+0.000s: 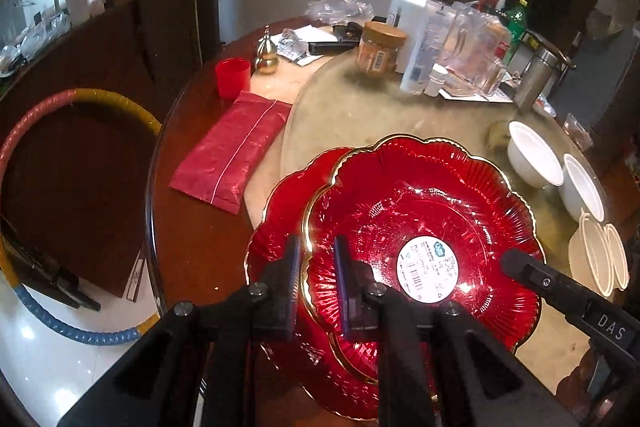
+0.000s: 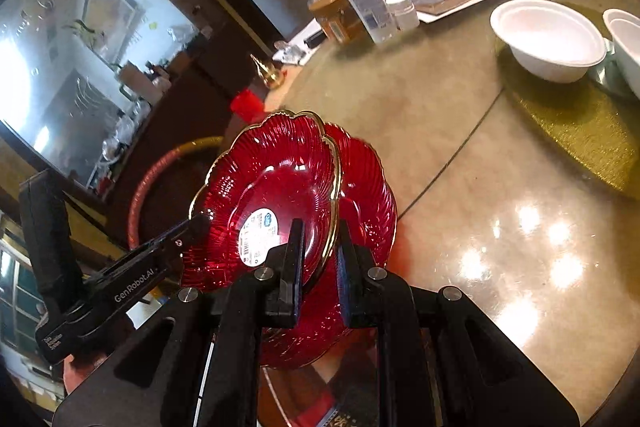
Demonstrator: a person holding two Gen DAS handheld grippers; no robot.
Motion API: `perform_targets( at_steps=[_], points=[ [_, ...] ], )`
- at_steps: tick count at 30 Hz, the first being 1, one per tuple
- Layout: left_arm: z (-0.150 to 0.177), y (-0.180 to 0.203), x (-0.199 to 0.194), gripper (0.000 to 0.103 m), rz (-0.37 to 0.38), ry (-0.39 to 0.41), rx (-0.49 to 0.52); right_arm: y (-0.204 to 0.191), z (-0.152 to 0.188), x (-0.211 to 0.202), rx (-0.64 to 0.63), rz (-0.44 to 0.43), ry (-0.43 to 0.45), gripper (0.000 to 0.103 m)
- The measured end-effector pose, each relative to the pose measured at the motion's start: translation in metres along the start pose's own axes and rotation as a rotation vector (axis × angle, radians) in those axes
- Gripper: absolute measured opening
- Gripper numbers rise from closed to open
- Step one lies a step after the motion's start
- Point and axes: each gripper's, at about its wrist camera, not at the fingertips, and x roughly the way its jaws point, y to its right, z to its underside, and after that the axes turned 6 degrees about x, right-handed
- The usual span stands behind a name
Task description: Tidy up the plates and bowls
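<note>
A red scalloped glass plate with a gold rim and a white sticker (image 1: pixel 400 195) (image 2: pixel 272 167) hangs tilted just above a second red plate (image 1: pixel 276 219) (image 2: pixel 372 187) at the table's near edge. My left gripper (image 1: pixel 318 247) is shut on the upper plate's left rim. On the opposite rim my right gripper (image 2: pixel 320 231) is shut as well. Each gripper shows in the other's view: the right gripper (image 1: pixel 510 261), the left gripper (image 2: pixel 200 223). White bowls (image 1: pixel 532 155) (image 2: pixel 548 39) stand on the turntable to the right, with a nested stack (image 1: pixel 600 259) beside them.
A red packet (image 1: pixel 232 147) and a red cup (image 1: pixel 233 77) lie left of the glass turntable (image 1: pixel 360 115). Bottles, a jar (image 1: pixel 380 47) and clear jugs crowd the far side. A coloured hoop (image 1: pixel 80 99) leans beyond the table's left edge.
</note>
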Motion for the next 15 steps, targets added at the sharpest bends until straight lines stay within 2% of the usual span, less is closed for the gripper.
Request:
perform_targets(
  at_steps=[15],
  points=[
    [0.011, 0.001, 0.015, 0.014, -0.046, -0.024, 0.023, 0.001, 0.002, 0.021, -0.017, 0.054, -0.046, 0.014]
  ],
)
